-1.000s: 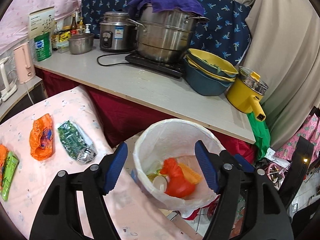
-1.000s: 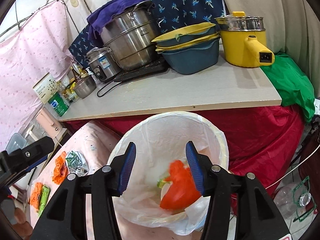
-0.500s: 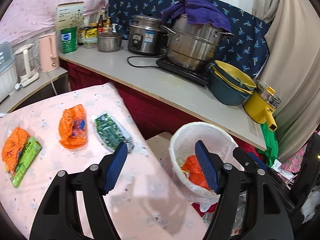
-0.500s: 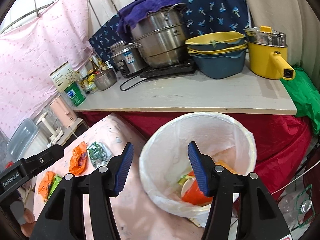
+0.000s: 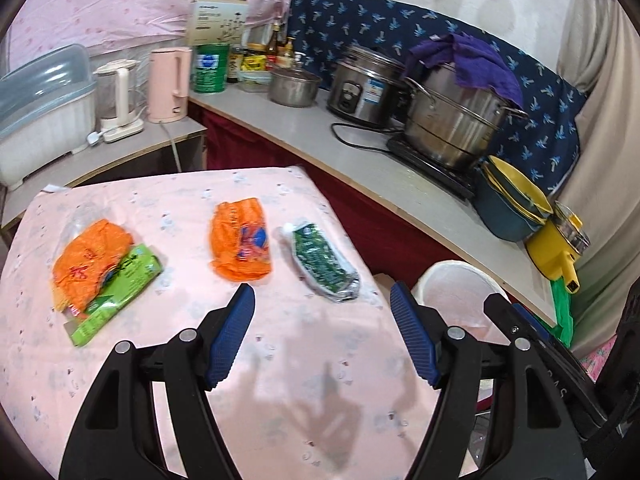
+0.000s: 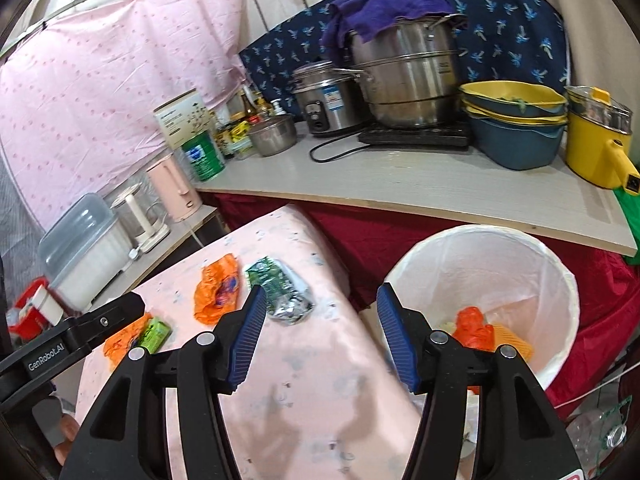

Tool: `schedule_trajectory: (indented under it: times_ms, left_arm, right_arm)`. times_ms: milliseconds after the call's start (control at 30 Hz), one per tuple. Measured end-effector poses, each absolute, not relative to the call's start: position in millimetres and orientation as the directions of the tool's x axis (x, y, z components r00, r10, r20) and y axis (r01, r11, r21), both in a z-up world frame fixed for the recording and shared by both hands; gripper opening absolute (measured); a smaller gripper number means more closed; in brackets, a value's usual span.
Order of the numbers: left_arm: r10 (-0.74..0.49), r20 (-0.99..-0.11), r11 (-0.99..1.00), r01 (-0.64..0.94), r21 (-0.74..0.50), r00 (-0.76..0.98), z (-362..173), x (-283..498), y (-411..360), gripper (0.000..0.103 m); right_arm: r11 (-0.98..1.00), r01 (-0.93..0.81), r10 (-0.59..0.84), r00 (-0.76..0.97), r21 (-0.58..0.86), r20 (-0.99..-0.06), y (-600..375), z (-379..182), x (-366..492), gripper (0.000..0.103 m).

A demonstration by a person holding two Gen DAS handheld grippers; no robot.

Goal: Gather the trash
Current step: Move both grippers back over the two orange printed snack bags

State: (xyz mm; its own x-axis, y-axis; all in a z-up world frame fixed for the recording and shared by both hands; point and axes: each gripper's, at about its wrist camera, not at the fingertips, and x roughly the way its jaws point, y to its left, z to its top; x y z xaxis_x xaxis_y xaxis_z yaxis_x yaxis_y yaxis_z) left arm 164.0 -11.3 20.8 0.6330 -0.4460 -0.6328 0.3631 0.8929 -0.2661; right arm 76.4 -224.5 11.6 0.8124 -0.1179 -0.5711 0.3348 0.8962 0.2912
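Looking over the pink surface (image 5: 280, 360), biggest thing nearby is the white-lined bin (image 6: 480, 272) just off its right edge, already holding some orange trash. Four wrappers are left on the surface: an orange wrapper (image 5: 86, 260) at the left with a green packet (image 5: 120, 292) partly tucked under it, an orange bag (image 5: 240, 240) in the middle, and a dark green pouch (image 5: 324, 268) nearest the bin. All of it looks light, thin and crinkly, so probably slippery foil or plastic that'll collapse when squeezed. I'd pinch each one across a bunched-up fold or raised edge, not flat on. The pouch's silvery crumpled end looks like the easiest bite. Left gripper (image 5: 320, 336) has its jaws open with nothing between them. Right gripper (image 6: 320, 332) is empty too, its jaws have just been opening wider.
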Motion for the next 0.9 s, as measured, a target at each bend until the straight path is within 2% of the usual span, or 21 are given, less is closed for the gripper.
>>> schedule_trajectory:
  times_ms: [600,900]
  left_arm:
    - [-0.300,-0.650,0.950,0.158,-0.268,0.698,6.3,179.6,100.7,0.067]
    - [-0.231,-0.682,0.960,0.051,-0.274,0.694,-13.8,195.7,151.9,0.067]
  right_arm:
    - [0.952,0.190,-0.011,0.803,0.239,-0.595,-134.6,13.6,113.4,0.056]
    - [0.963,0.145,0.028,0.782,0.225,-0.623,-102.8,0.8,139.6,0.060]
